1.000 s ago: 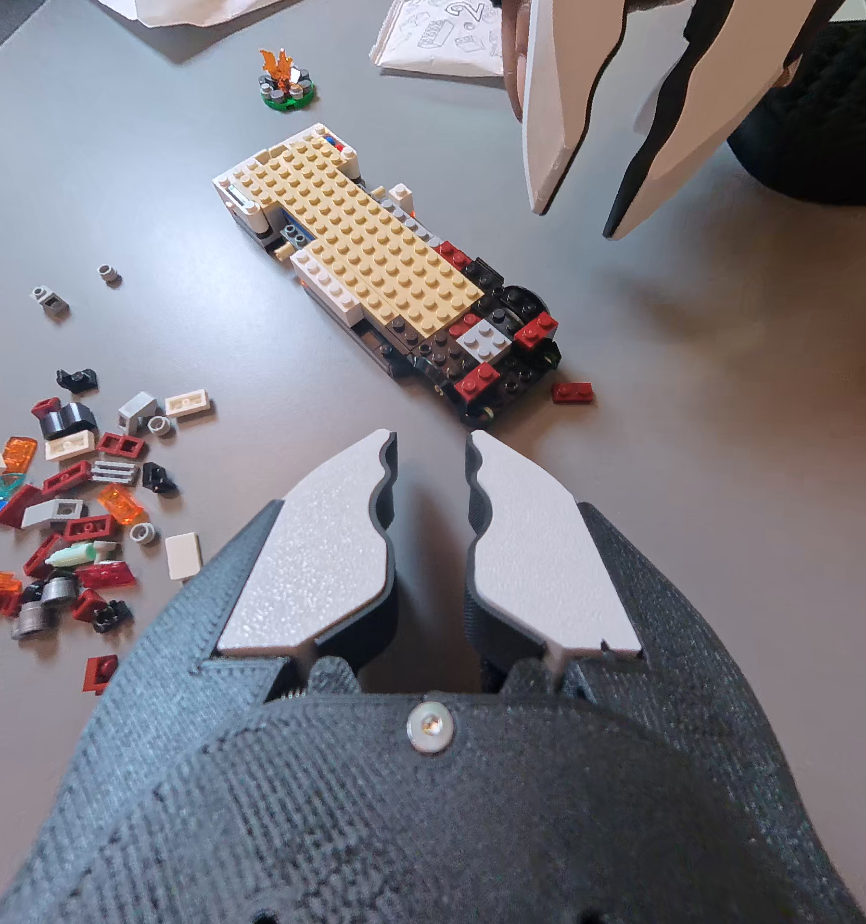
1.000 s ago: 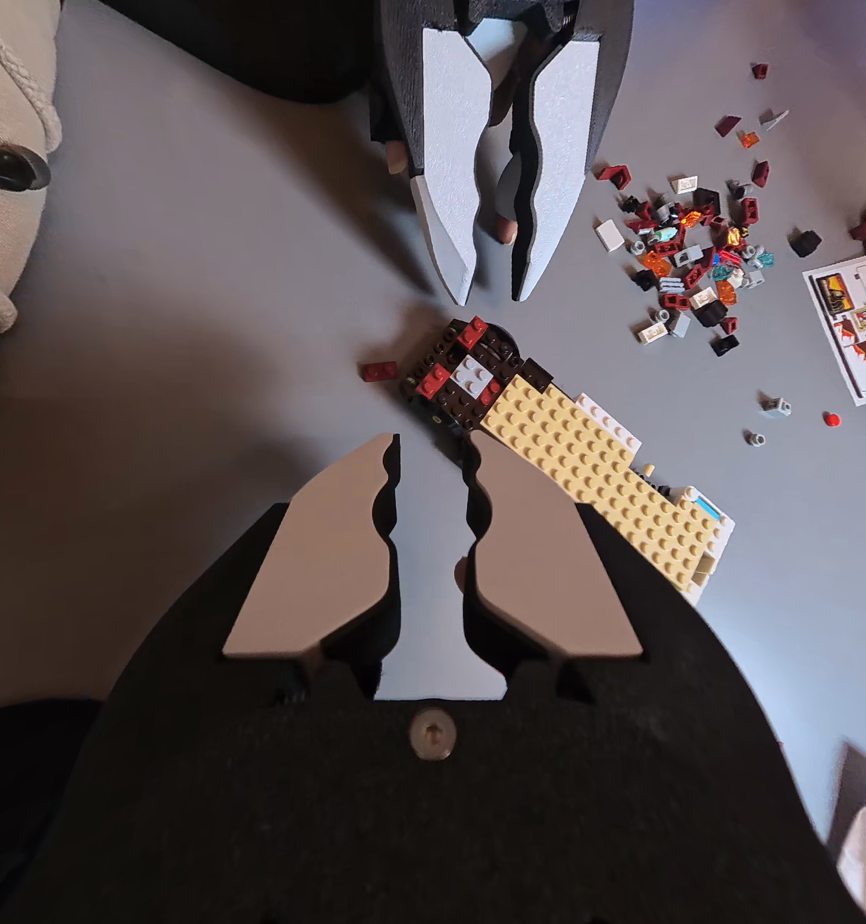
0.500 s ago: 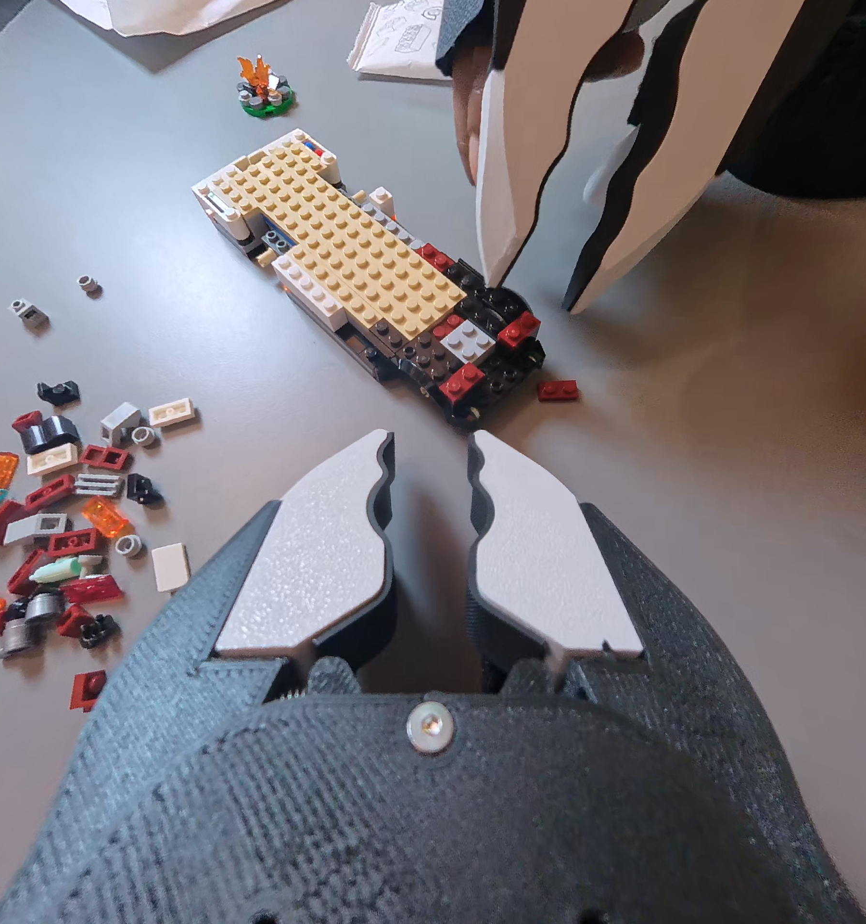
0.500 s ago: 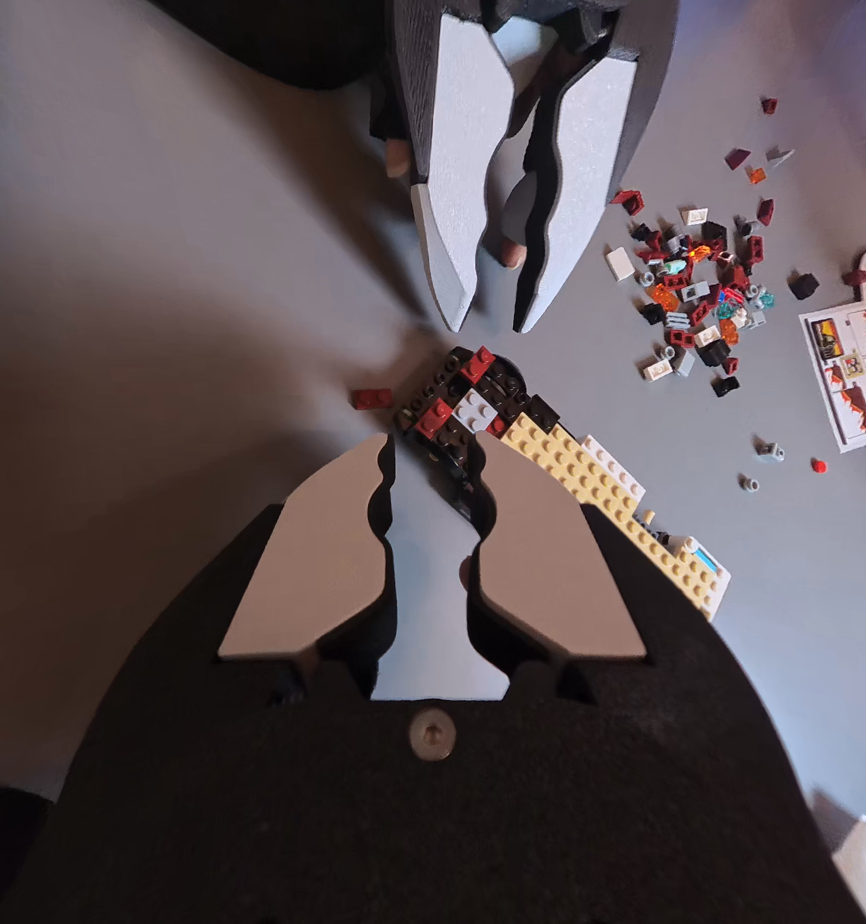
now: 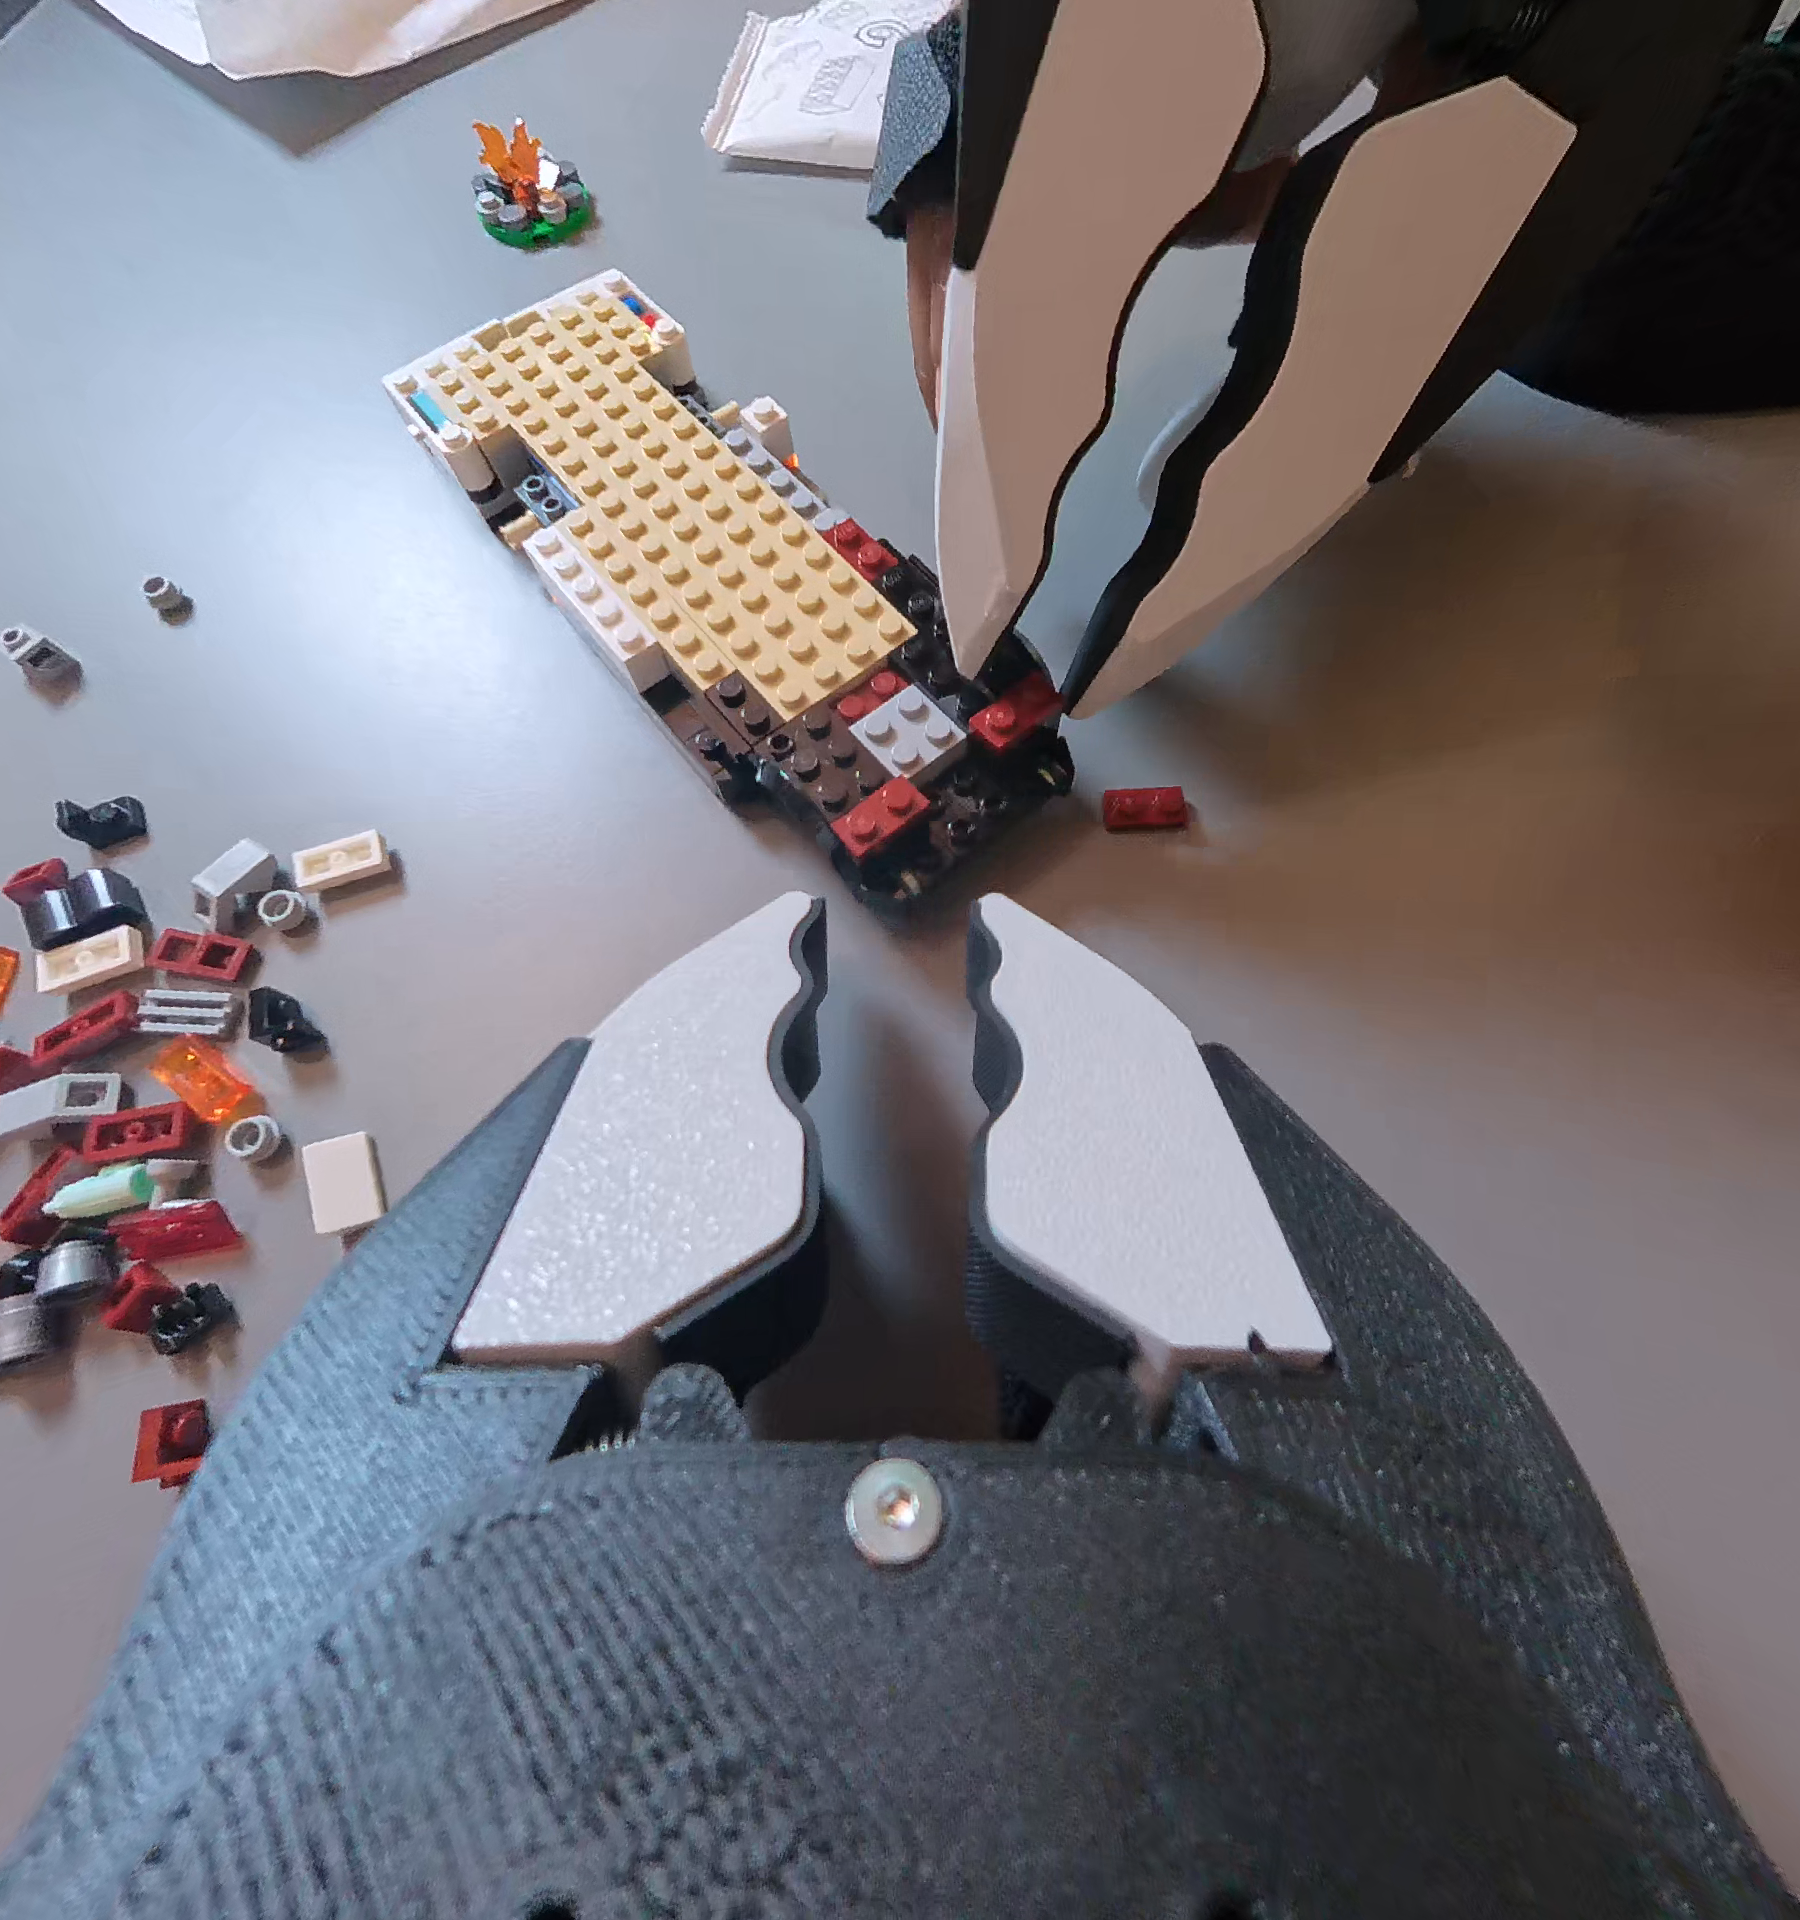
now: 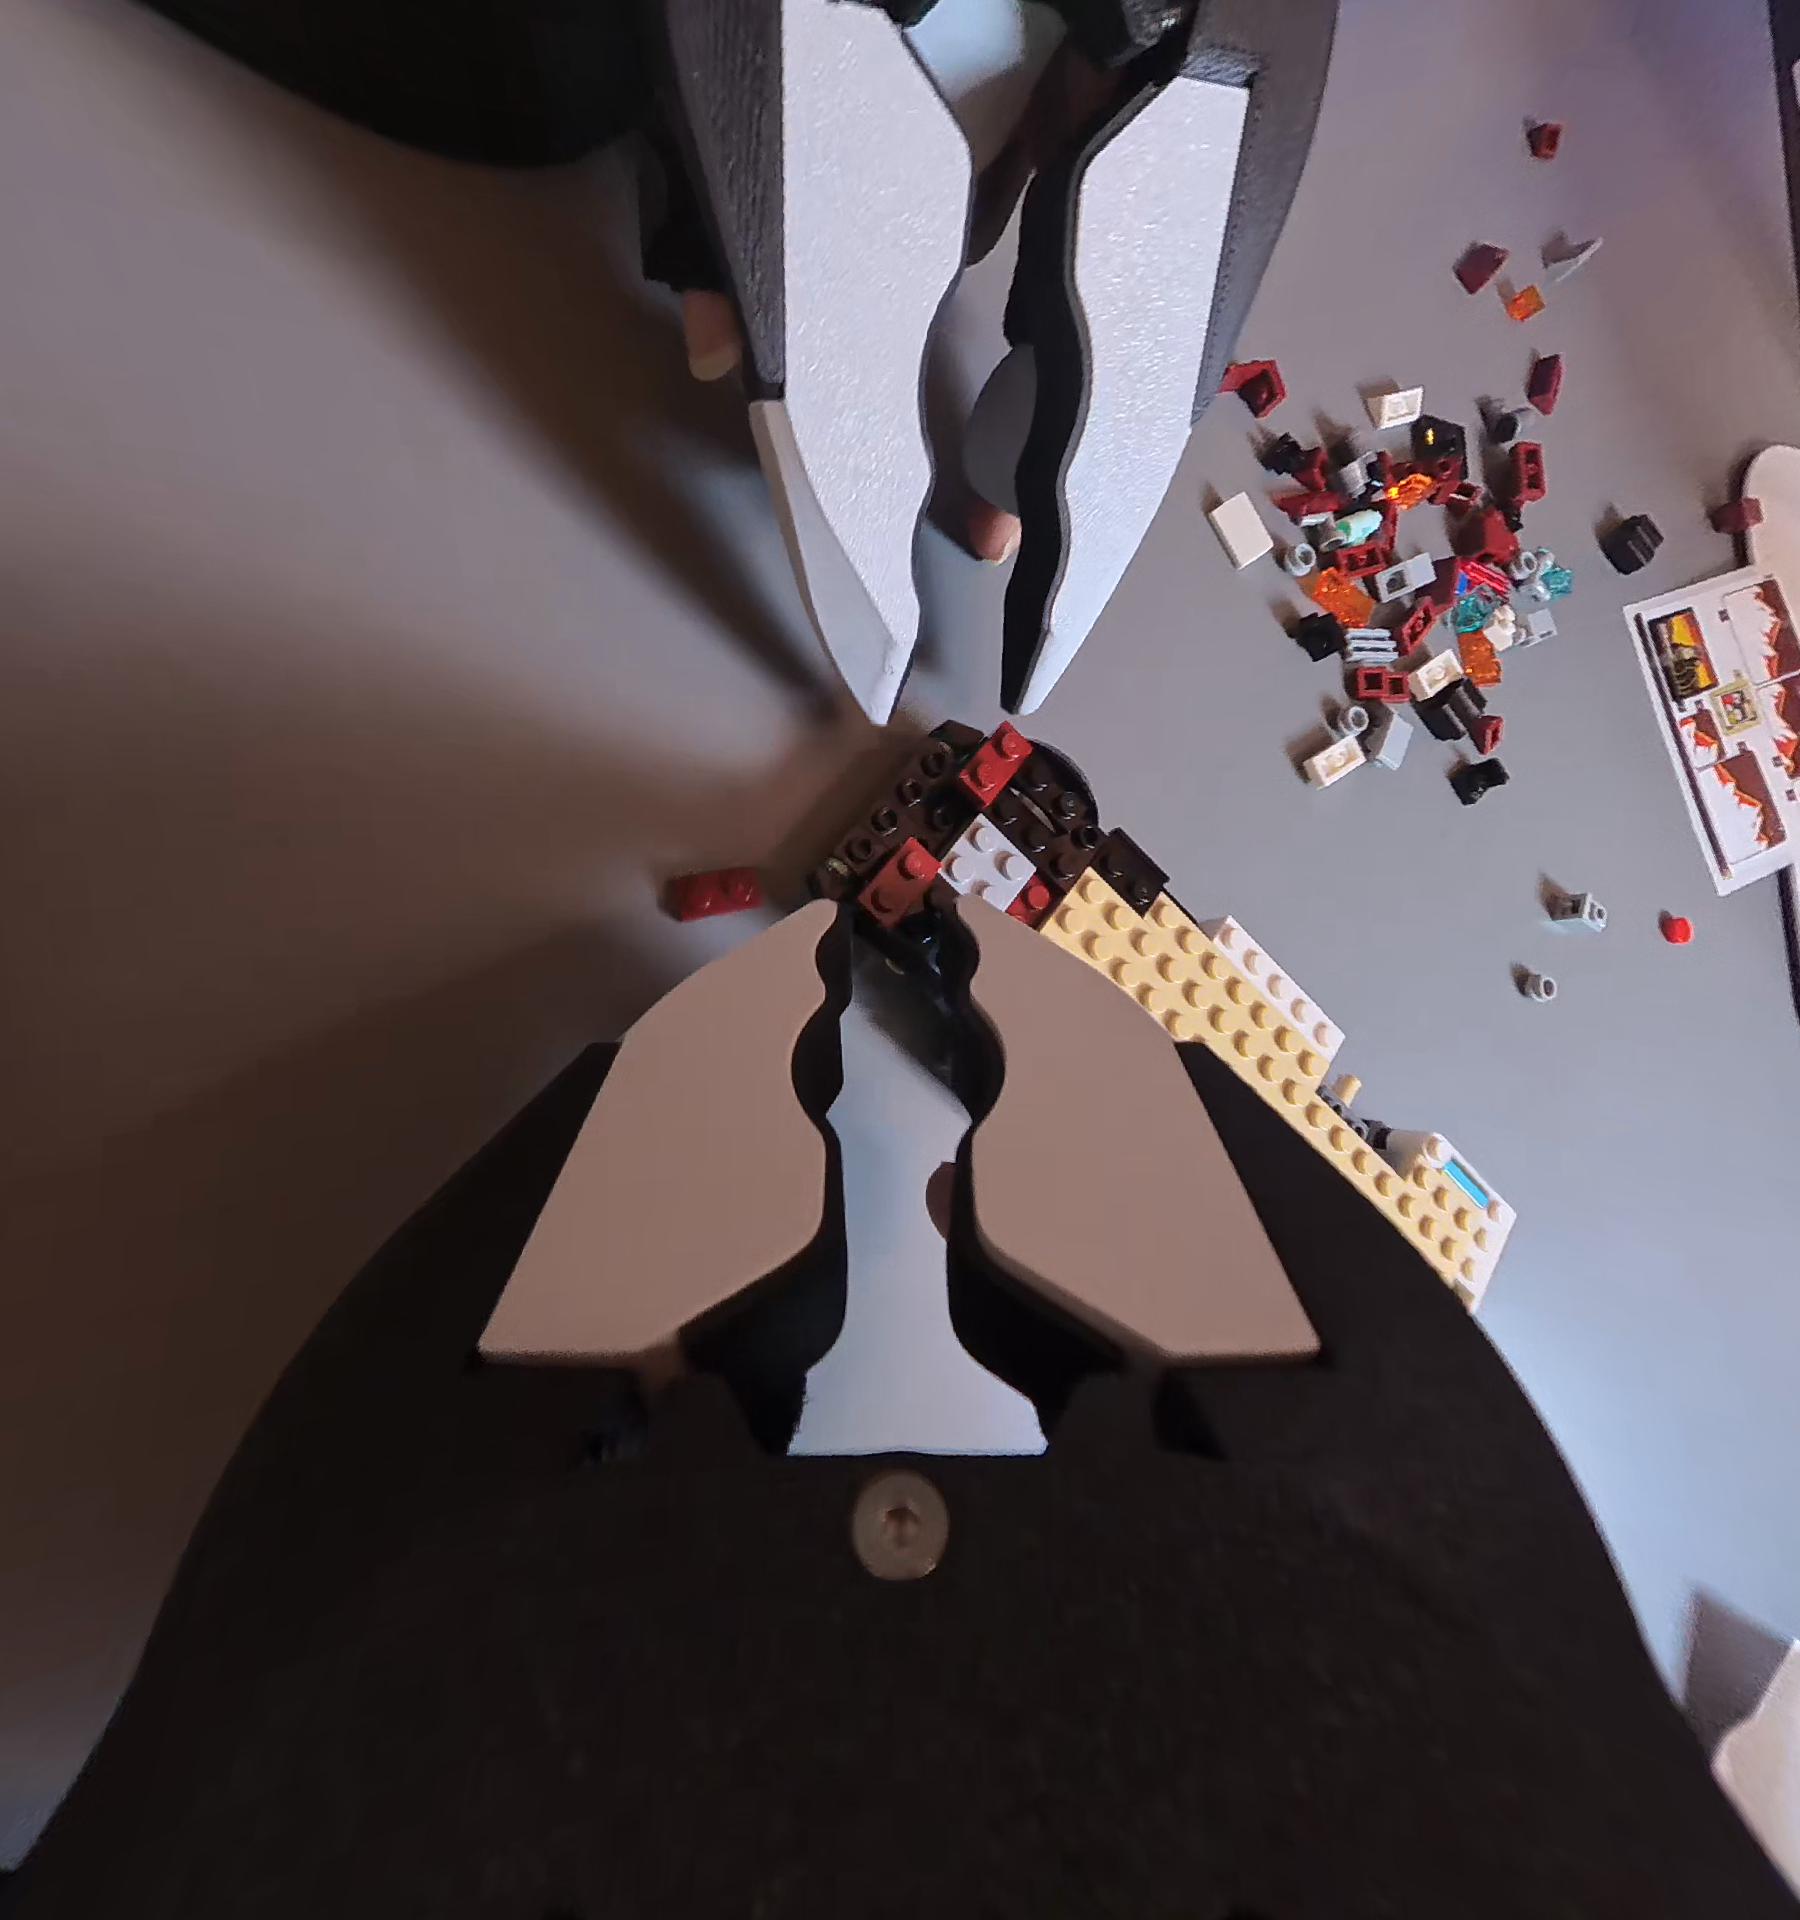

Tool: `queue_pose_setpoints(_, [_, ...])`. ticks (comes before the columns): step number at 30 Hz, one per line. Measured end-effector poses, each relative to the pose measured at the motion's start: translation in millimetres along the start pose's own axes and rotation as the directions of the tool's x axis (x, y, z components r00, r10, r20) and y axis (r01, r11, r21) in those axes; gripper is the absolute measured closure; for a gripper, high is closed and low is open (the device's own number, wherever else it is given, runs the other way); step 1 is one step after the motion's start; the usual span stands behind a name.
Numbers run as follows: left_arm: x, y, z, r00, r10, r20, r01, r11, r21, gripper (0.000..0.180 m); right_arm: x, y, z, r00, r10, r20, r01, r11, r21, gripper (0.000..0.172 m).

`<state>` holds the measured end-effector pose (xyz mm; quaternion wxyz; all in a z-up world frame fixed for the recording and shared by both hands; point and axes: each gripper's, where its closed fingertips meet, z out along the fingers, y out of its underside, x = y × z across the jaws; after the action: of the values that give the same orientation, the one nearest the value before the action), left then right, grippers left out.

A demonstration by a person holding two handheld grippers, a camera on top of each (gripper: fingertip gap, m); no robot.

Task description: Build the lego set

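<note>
Centrally on the grey table lies a long toy-brick model with a tan studded deck, white edge bricks and a black, brown and dark red near end. No brand name can be read on it. A white paper bag with printed line drawings lies at the far edge, and a sticker sheet with red and orange flame pictures shows in the right wrist view. A scatter of small loose bricks in dark red, white, grey, black and clear orange lies to the left. A single loose dark red two-stud plate lies just beside the model's near end, and a small green round base with orange flames stands far off.

The left gripper is moderately open with nothing between its fingers, its tips near the model's dark end and apart from it. The right gripper is narrowly parted. Its tips straddle a dark red two-stud plate on the model's near right corner; whether both pads press on it cannot be told.
</note>
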<state>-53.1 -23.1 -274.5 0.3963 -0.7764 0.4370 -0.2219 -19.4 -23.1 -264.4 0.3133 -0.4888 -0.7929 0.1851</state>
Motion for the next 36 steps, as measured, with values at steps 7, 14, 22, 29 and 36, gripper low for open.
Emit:
queue_pose_setpoints(7, [-8, 3, -1, 0.999, 0.011, 0.046, -0.01, 1.0, -0.014, 0.156, 7, -7, 7, 0.999, 0.005, -0.047, -0.006, 1.0, -0.012, 0.158])
queue_pose_setpoints(14, [-10, 3, -2, 0.999, 0.009, 0.052, -0.008, 1.0, -0.011, 0.156, 9, -6, 11, 0.997, 0.003, -0.083, -0.004, 1.0, -0.014, 0.157])
queue_pose_setpoints(22, [-20, -3, -6, 0.996, -0.023, 0.089, 0.02, 0.999, 0.034, 0.157, 16, -11, 10, 0.992, 0.065, -0.109, -0.057, 0.995, 0.077, 0.157])
queue_pose_setpoints(29, [-39, -14, -19, 0.986, -0.091, 0.142, 0.071, 0.988, 0.14, 0.161, 27, -11, 12, 0.983, 0.135, -0.123, -0.114, 0.979, 0.17, 0.156])
queue_pose_setpoints(36, [-60, -22, -34, 0.967, -0.174, 0.188, 0.124, 0.96, 0.253, 0.164, 34, -27, -6, 0.965, 0.258, -0.045, -0.217, 0.886, 0.41, 0.155])
